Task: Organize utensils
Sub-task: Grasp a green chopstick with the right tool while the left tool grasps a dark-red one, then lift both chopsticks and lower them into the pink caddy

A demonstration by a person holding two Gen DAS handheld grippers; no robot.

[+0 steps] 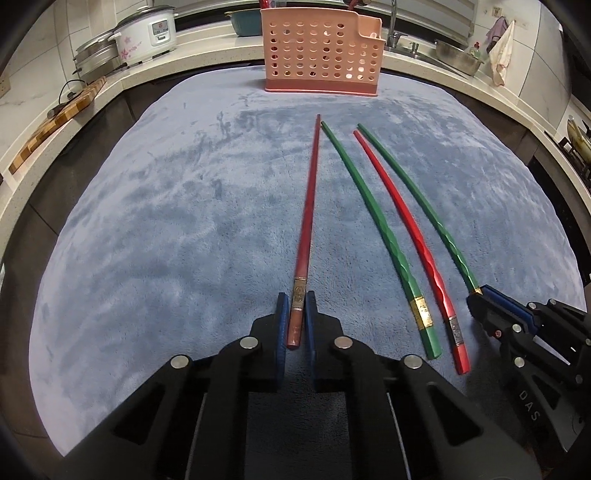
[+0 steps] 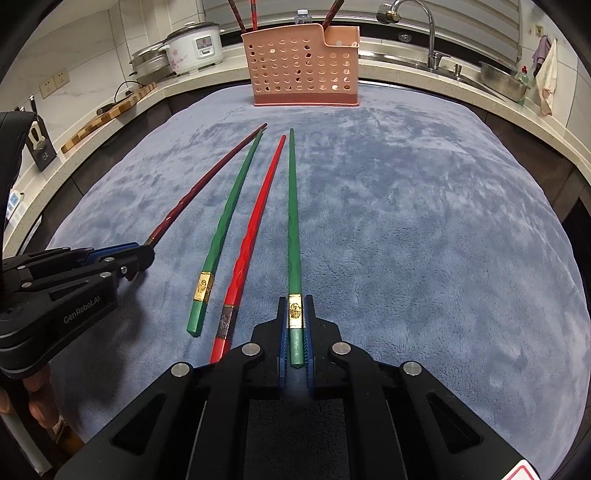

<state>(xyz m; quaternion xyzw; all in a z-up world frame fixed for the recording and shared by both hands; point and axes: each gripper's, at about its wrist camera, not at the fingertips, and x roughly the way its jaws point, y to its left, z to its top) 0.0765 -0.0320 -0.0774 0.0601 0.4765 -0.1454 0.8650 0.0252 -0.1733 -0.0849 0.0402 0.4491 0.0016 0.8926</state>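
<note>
1. Four chopsticks lie on the blue fleece cover (image 1: 147,221) of the bench, side by side, tips toward the pink perforated utensil holder (image 1: 317,55) at the far edge.
2. My left tongs (image 1: 297,314) are pressed onto the butt end of the dark red chopstick (image 1: 308,206), pinching it; it looks not yet lifted off the fleece.
3. My right tongs (image 2: 296,325) pinch the butt of the outer green chopstick (image 2: 293,221), at its gold band.
4. Between them, untouched: second green chopstick (image 2: 225,225) and bright red chopstick (image 2: 258,214), close together, flat on the fleece.
5. Holder already has a few dark chopsticks (image 2: 240,14) standing in it, so some sorting seems done.
6. Left to do, my guess: carry these two to the holder, then come back for the middle pair. Roughly midway.
</note>
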